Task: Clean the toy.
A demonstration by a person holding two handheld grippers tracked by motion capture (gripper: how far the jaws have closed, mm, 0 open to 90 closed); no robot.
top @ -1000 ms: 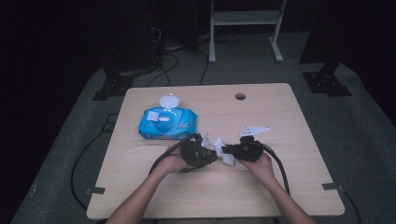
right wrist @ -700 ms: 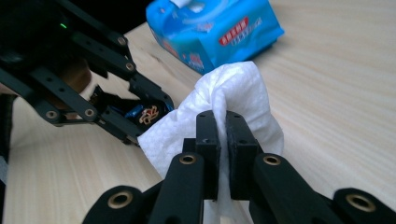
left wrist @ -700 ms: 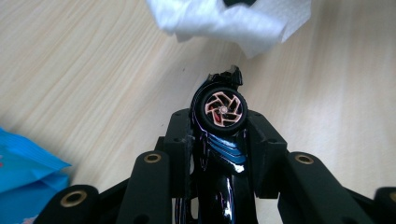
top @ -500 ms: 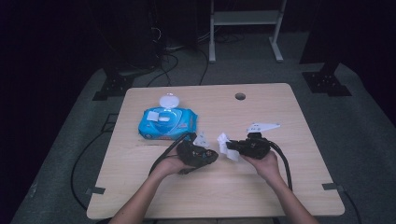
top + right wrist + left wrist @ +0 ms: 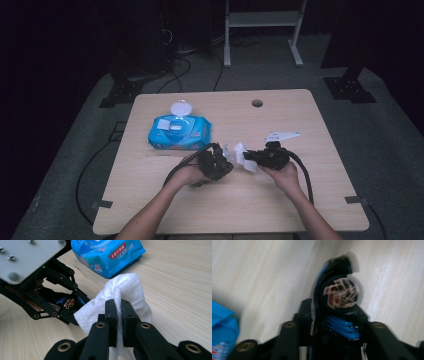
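- Wood-grain bench (image 5: 280, 200) carries everything; in the high view two forearms come in from the bottom edge, and the left hand (image 5: 187, 175) and right hand (image 5: 285, 172) sit just below the centre of the frame.
- Left gripper (image 5: 220, 162) lies at centre frame and points right. Its jaws have just been closing and now stand narrow, clamped on a small black object (image 5: 342, 293) with blue stripes and a round tan lattice face. The left gripper view is blurred, so I cannot tell what the object is.
- Right gripper (image 5: 252, 157) sits just right of centre and points left, toward the other one. Its jaws are nearly together and pinch a crumpled white wipe (image 5: 125, 287).
- In the right gripper view the wipe bulges above and to both sides of the jaw tips. Its left edge lies against the lower arm of the left gripper, just right of the black object.
- In the high view the two gripper tips are near each other, with the wipe between them, over the middle of the bench.
- Blue wipe pack (image 5: 177, 132) lies flat on the bench, up and left of the left gripper and apart from it. Its round white lid (image 5: 179, 107) is flipped open toward the far edge.
- Small round hole (image 5: 257, 103) marks the bench near its far edge, right of the pack.
- Beyond the bench, dark cables (image 5: 190, 65) trail over grey floor at upper centre.
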